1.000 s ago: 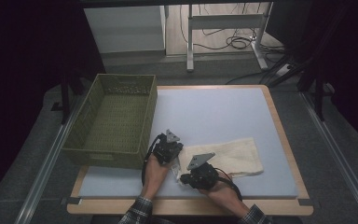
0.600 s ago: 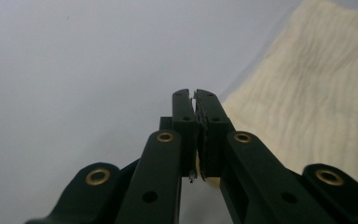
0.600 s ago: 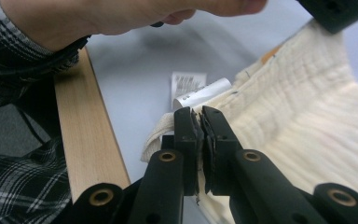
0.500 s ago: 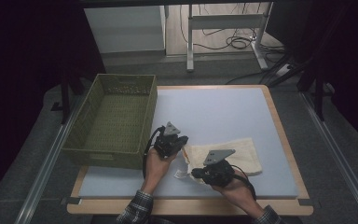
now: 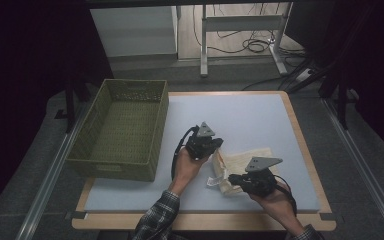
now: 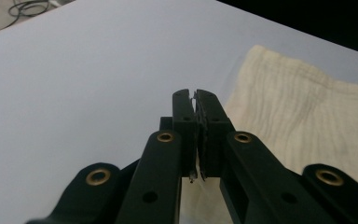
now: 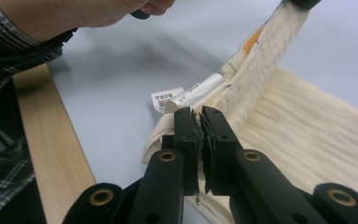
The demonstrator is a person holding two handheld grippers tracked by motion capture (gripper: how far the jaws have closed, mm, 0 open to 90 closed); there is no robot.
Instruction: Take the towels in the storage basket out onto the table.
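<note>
The room around the counter is dim and almost black at the sides; the surface itself is evenly lit, shadows soft, near jaws slightly blurred.

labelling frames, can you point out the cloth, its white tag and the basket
cloth (image 7: 307, 121), right gripper view, on its ribbed flat part
white tag (image 7: 168, 99), right gripper view, on its printed end
basket (image 5: 111, 166), high view, on its near wall

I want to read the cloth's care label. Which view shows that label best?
The right gripper view: the white label sits close, with print visible on it, beside the cream cloth. In the high view it is a tiny white tab. The left gripper view gives bare cloth.
</note>
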